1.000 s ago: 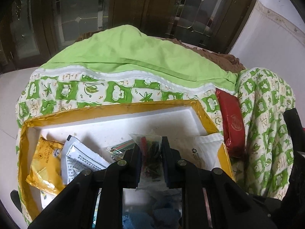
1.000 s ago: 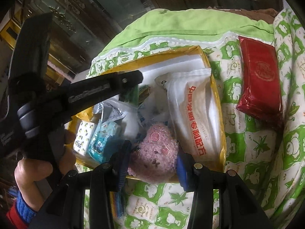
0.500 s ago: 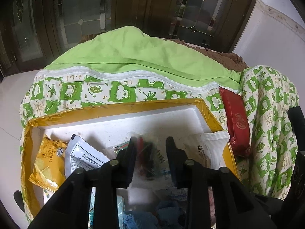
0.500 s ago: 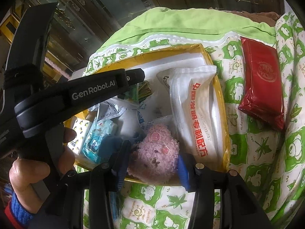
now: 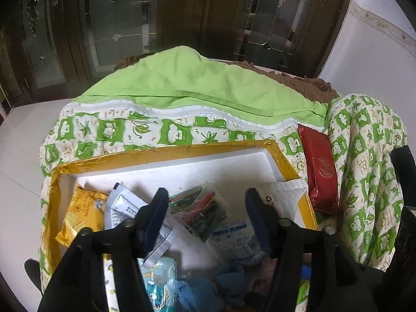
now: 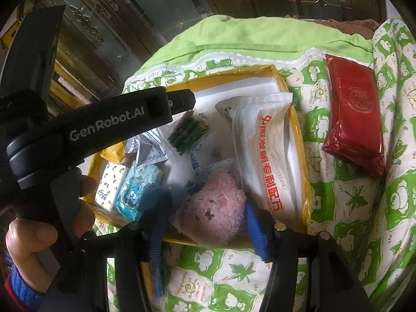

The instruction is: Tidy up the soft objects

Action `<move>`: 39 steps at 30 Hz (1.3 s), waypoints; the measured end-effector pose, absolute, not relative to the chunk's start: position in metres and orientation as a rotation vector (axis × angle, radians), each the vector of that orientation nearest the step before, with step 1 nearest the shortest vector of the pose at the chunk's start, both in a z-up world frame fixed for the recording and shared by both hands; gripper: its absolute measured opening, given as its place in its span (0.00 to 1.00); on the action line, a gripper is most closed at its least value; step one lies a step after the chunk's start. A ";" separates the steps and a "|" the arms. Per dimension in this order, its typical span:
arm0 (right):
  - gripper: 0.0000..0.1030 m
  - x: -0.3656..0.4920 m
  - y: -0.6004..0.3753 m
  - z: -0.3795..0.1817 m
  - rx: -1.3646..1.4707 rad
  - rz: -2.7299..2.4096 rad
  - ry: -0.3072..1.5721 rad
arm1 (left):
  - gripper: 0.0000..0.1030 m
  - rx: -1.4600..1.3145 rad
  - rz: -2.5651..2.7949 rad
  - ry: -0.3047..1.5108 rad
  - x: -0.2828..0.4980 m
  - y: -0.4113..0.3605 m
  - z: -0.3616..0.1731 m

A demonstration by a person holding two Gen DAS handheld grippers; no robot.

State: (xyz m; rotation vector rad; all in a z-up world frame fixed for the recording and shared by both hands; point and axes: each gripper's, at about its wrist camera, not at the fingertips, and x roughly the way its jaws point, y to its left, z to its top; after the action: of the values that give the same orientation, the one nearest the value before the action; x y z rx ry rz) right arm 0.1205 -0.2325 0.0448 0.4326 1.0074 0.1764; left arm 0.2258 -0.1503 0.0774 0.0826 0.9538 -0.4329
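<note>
The yellow-rimmed foam box (image 5: 166,153) sits on a green-and-white patterned quilt (image 5: 111,132), and everything else is placed from it. Inside the box, near its far wall, a clear bag of coloured sticks (image 5: 200,210) lies flat with its long axis running diagonally, from the far left down toward the near right. The left gripper (image 5: 204,218) hovers over that bag with its jaws spread wide – nothing between them is gripped. Against the box's near wall, a pink plush toy (image 6: 212,213) sits between the fingers of the right gripper (image 6: 205,221); both blue pads press its sides, so this claw is clamped on the toy. The toy is roundish, with no clear long axis, its face turned up toward the camera. Along the box's right wall lies a white packet with red lettering (image 6: 262,156), long axis running near to far. Outside the box, beyond that wall, a red foil pack (image 6: 355,114) rests on the quilt – also lengthwise near to far
</note>
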 end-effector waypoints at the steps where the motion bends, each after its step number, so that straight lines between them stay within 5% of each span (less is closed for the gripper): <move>1: 0.65 0.118 -0.233 0.047 0.438 0.183 1.000 | 0.68 0.080 -0.431 0.948 0.223 -0.148 0.081; 6: 0.82 0.100 -0.248 0.064 0.489 0.208 0.922 | 0.87 0.045 -0.413 0.911 0.202 -0.127 0.099; 9: 0.91 0.092 -0.262 0.075 0.528 0.179 0.856 | 0.89 0.031 -0.399 0.891 0.185 -0.107 0.106; 18: 0.94 0.079 -0.267 0.081 0.503 0.109 0.817 | 0.90 0.034 -0.248 0.768 0.100 -0.050 0.110; 26: 0.98 0.056 -0.248 0.089 0.392 0.104 0.776 | 1.00 0.044 -0.242 0.706 0.000 -0.025 0.101; 39: 0.99 -0.018 -0.233 0.088 0.291 0.028 0.721 | 1.00 -0.054 -0.118 0.662 -0.035 0.014 0.094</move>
State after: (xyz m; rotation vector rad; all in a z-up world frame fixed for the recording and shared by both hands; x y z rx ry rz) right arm -0.0176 -0.2334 0.0876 0.2909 0.7213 0.0282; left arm -0.0353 0.0137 0.0939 -0.0537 0.6620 -0.1177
